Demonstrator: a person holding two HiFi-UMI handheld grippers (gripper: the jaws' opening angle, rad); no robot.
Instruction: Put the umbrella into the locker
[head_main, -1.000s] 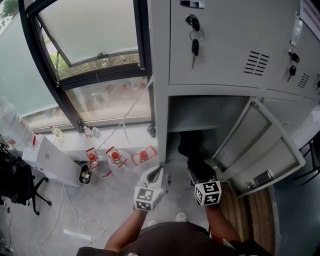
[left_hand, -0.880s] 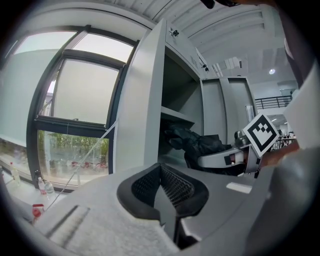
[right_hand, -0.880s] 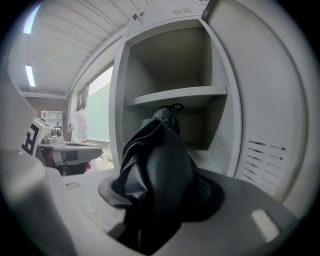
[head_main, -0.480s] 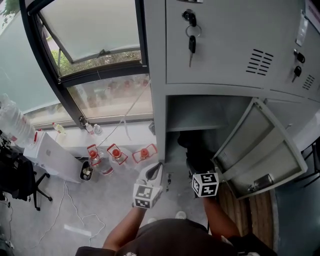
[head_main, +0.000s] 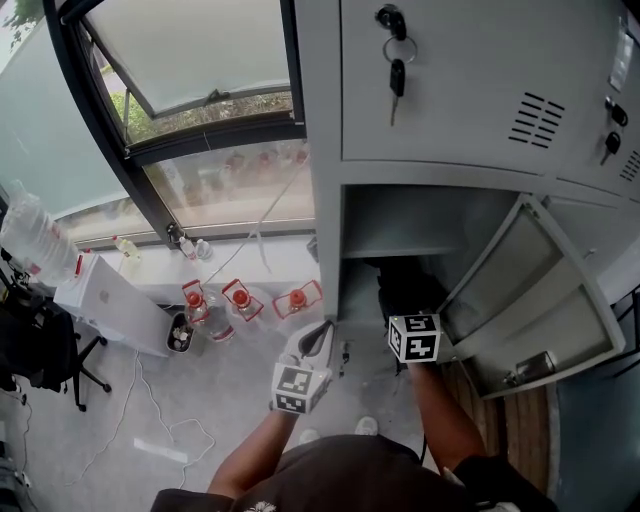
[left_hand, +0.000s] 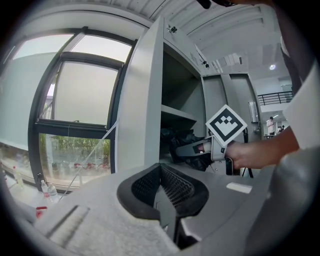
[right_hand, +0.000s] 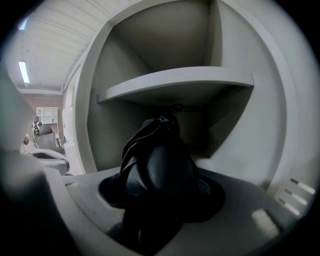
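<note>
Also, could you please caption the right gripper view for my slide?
Right claw holds the black umbrella at the open locker.

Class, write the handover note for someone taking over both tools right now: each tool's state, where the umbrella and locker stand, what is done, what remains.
Left tool: shut, empty, held in front of the locker's left edge.
Right tool: shut on the black folded umbrella, pointing into the locker.
Locker: the lower compartment's door is open. The umbrella's front end is inside, under the shelf.
Done: umbrella gripped and brought into the opening.
Left: push it further in, release it, withdraw the right tool. Probably close the door after that.
</note>
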